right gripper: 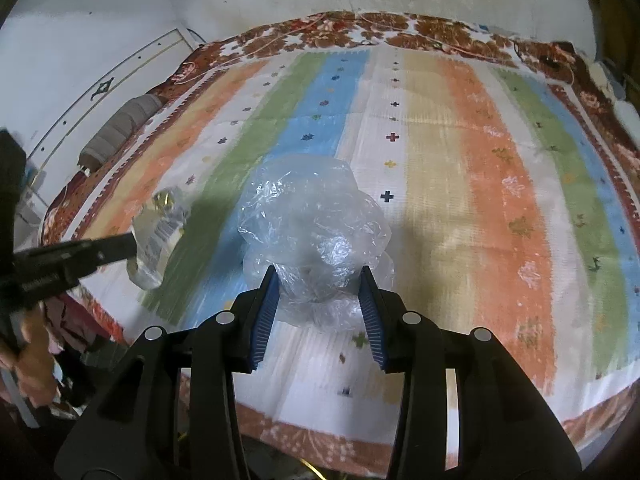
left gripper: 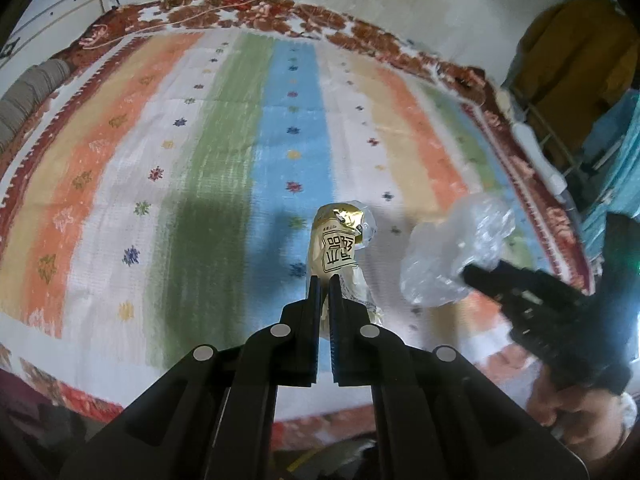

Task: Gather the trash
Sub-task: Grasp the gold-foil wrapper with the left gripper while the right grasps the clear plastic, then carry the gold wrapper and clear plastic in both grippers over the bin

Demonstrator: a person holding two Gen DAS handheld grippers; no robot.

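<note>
My left gripper (left gripper: 325, 278) is shut on a gold and cream snack wrapper (left gripper: 340, 244) with black print, held above the striped bedspread (left gripper: 224, 140). The wrapper also shows at the left of the right wrist view (right gripper: 158, 236). My right gripper (right gripper: 318, 270) has its jaws partly closed on a crumpled clear plastic bag (right gripper: 312, 216), which bulges between and beyond the fingers. In the left wrist view the bag (left gripper: 452, 256) and the right gripper (left gripper: 472, 274) are at the right, beside the wrapper.
The bedspread (right gripper: 500, 184) has coloured stripes and a red floral border. A grey rolled pillow (left gripper: 28, 96) lies at the far left edge. Hanging clothes and a rack (left gripper: 576, 80) stand at the right. A white wall lies behind the bed.
</note>
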